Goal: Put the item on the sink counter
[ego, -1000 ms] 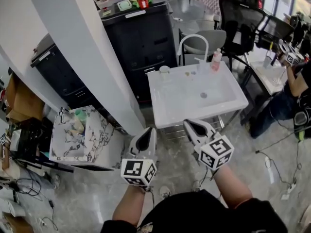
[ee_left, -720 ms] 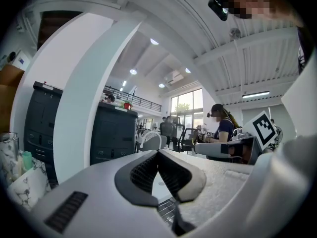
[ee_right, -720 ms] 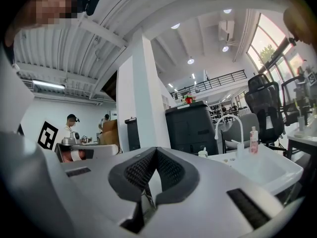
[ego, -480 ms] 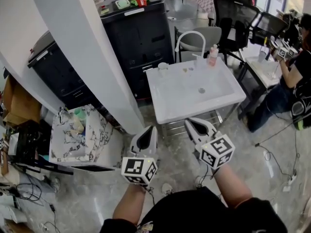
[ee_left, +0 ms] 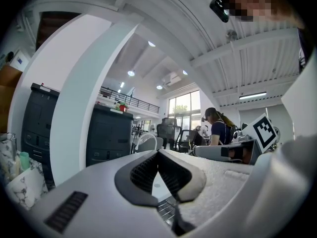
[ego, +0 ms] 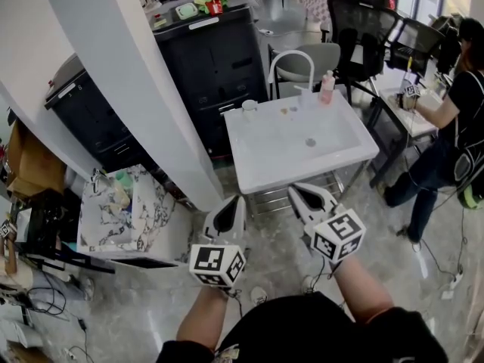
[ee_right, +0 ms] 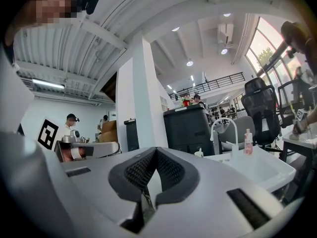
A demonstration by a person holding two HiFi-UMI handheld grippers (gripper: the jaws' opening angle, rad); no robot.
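Head view, sink: white, with a wire rack under it, standing just ahead of both our grippers; its basin is bare around the drain.
Item: we cannot tell which thing is meant; neither of our grippers holds anything.
Sink's back rim: a pink bottle stands upright near the right corner. A white faucet arches up to the left of it, and a small cup sits toward the left corner. A few bits lie between them, too small for us to name.
Left gripper: we hold it level, aimed toward the sink's front left corner and short of it. In the left gripper view its jaws are pressed together with nothing between them.
Right gripper: level, its tip near the sink's front edge. In the right gripper view the jaws meet, empty, with the sink, bottle and faucet off to the right.
Cabinet: black, behind the sink, with green and red things on top.
Pillar: white, left of the sink.
Bin: marbled, at the pillar's foot, left of our left gripper.
Chair: black, beyond the sink's right corner.
Person: at the far right by a desk, well apart from the sink.
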